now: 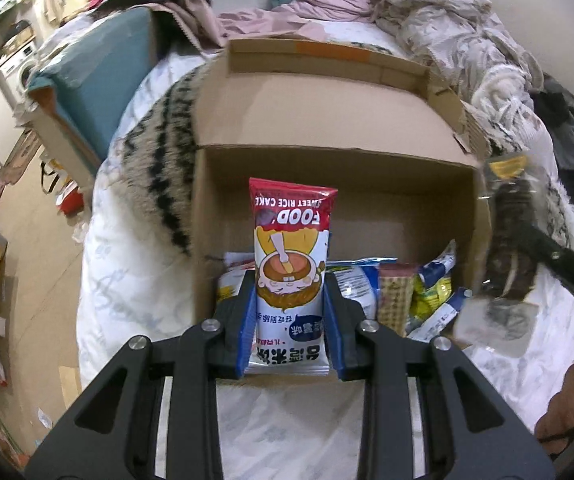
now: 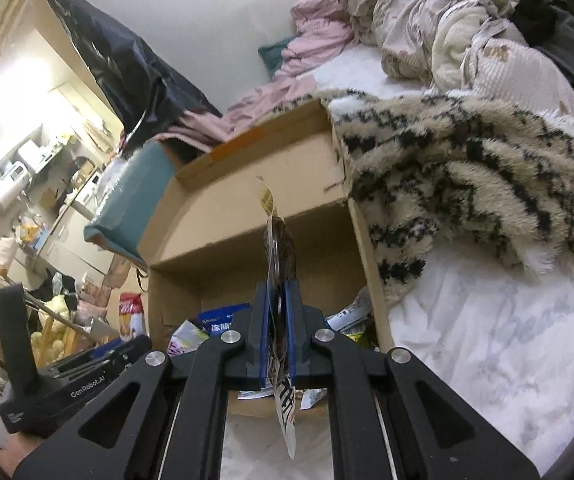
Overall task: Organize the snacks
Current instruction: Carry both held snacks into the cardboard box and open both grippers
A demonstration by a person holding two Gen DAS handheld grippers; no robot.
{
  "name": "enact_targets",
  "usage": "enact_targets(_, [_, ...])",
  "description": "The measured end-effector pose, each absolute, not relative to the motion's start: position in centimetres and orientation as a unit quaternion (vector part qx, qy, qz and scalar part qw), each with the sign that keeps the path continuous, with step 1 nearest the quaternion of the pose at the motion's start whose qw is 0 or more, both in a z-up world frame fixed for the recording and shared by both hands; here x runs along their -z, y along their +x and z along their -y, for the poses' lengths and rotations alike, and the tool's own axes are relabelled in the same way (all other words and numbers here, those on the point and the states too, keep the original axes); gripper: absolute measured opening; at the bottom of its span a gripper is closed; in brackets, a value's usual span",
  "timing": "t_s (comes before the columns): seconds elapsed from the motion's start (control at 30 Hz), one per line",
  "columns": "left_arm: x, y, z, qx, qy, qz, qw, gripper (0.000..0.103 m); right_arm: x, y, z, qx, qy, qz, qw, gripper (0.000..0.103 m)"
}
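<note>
Broadly, a bed [image 1: 287, 420] with a white printed sheet carries an open cardboard box [image 1: 327, 120], flaps up, beside a furry striped blanket [image 2: 467, 160]; crumpled bedding lies behind. Loose snack packets [image 1: 367, 292] lie in the box. Left gripper [image 1: 289, 312] clamps a red-and-white rice cake packet [image 1: 291, 248], upright over the box. Right gripper [image 2: 279, 340] pinches a thin clear packet of dark snack [image 2: 281, 256] edge-on over the box.

Clearly a lived-in home, a small bedroom: unmade bed [image 1: 295, 420] under white sheets, heaped clothes [image 2: 427, 28], a fuzzy patterned blanket [image 2: 467, 168], and beyond, a kitchen nook with washing machine [image 1: 21, 70] and appliances [image 2: 11, 184].
</note>
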State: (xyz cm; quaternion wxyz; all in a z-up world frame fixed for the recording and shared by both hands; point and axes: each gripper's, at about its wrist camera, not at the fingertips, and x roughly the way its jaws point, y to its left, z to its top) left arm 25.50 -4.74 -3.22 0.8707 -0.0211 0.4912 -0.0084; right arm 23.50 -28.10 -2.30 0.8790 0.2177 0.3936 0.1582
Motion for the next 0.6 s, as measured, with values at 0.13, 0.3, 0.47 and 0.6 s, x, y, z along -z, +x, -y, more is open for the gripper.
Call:
enact_targets(0.13, [4.1, 26.5, 6.5, 0.017, -0.004, -0.494, 0.870, 0.027, 3.4, 24.4, 26.9, -0.161, 0.206, -0.409, 0.874, 0.008])
enact_targets(0.3, [5.7, 27.3, 7.6, 0.023, 0.005, -0.508, 0.861, 0.027, 4.7, 25.3, 26.1, -0.166, 0.203, -0.429, 0.864, 0.008])
enact_targets(0.47, [6.1, 27.3, 8.1, 0.036, 0.003, -0.512, 0.858, 0.029, 5.3, 25.6, 25.8, -0.177, 0.218, -0.440, 0.853, 0.012])
enact_targets(0.6, [5.6, 26.8, 8.6, 0.045, 0.016, -0.501, 0.864, 0.063, 5.2, 25.4, 26.5, -0.163, 0.235, -0.434, 0.854, 0.065])
